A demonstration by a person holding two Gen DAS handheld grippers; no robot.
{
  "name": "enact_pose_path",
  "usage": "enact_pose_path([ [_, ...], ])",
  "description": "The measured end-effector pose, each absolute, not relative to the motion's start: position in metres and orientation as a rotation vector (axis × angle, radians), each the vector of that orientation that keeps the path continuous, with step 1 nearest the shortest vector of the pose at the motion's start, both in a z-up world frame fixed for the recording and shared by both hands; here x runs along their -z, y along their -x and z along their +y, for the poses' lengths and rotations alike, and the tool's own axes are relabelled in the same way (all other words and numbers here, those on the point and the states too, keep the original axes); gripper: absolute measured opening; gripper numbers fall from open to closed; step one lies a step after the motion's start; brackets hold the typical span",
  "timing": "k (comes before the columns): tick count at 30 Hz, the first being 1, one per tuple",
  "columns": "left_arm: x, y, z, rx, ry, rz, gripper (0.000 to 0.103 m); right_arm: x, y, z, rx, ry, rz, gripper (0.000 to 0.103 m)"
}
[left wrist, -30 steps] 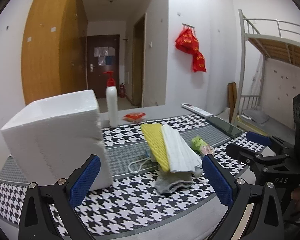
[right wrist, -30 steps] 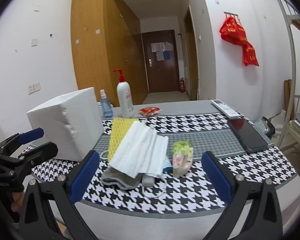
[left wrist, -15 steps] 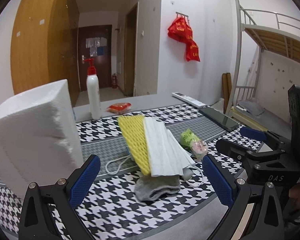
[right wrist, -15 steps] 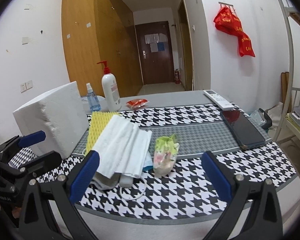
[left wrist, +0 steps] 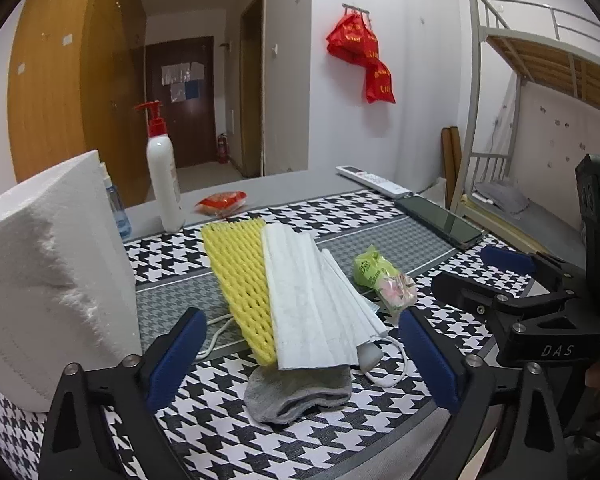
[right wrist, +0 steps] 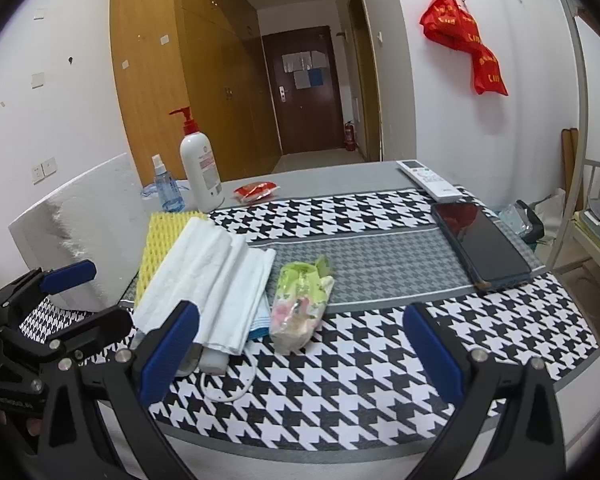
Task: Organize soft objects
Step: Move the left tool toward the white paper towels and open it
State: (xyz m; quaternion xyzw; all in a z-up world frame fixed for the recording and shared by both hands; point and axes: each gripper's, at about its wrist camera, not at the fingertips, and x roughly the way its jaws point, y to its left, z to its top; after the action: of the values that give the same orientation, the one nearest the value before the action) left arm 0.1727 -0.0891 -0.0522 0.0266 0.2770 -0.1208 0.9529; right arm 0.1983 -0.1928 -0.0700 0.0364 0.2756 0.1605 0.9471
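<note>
Right now we've got both grippers low at the near edge of the table (right wrist: 380, 184), w/ the soft pile just ahead. Left gripper (left wrist: 300, 354) has its jaws wide apart but closing a bit, nothing between the pads; the grey sock (left wrist: 296, 394) lies in the gap's line but isn't touched. Right gripper (right wrist: 300, 354) stands wide open, holding nothing. Pile: yellow foam net (left wrist: 238, 276) at the bottom left, white folded cloth (left wrist: 312, 304) over it, sock poking out at the near end, white cable (right wrist: 228, 390) looping out. Green snack packet (right wrist: 300, 300) sits just beside the cloth on its right. White foam block (left wrist: 48, 276) stands to the left; phone (right wrist: 480, 244) well apart at right.
</note>
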Motion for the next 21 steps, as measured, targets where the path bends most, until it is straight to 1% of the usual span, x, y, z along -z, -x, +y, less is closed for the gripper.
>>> enact_pose_path([
  [3,0.056,-0.177,-0.094,0.253,-0.062,0.584,0.089,0.071,-0.202,-0.194,-0.331,-0.080,0.570,0.103],
  [6,0.061,-0.184,-0.097,0.251,-0.064,0.622,0.080,0.074,-0.207,-0.193,-0.336,-0.074,0.582,0.103],
  [9,0.065,-0.189,-0.099,0.251,-0.065,0.644,0.077,0.077,-0.213,-0.192,-0.335,-0.064,0.600,0.103],
  [13,0.068,-0.194,-0.103,0.257,-0.077,0.664,0.069,0.079,-0.218,-0.193,-0.336,-0.061,0.619,0.103],
  [15,0.071,-0.198,-0.105,0.252,-0.088,0.688,0.067,0.079,-0.219,-0.195,-0.332,-0.060,0.624,0.103],
  [17,0.075,-0.204,-0.105,0.240,-0.091,0.712,0.063,0.080,-0.222,-0.197,-0.327,-0.059,0.627,0.103],
  [18,0.076,-0.207,-0.105,0.240,-0.090,0.725,0.059,0.080,-0.222,-0.197,-0.325,-0.058,0.628,0.103],
  [20,0.077,-0.209,-0.104,0.240,-0.080,0.735,0.057,0.080,-0.223,-0.199,-0.323,-0.063,0.629,0.103],
  [21,0.078,-0.210,-0.104,0.235,-0.081,0.735,0.054,0.081,-0.224,-0.199,-0.324,-0.065,0.630,0.103],
])
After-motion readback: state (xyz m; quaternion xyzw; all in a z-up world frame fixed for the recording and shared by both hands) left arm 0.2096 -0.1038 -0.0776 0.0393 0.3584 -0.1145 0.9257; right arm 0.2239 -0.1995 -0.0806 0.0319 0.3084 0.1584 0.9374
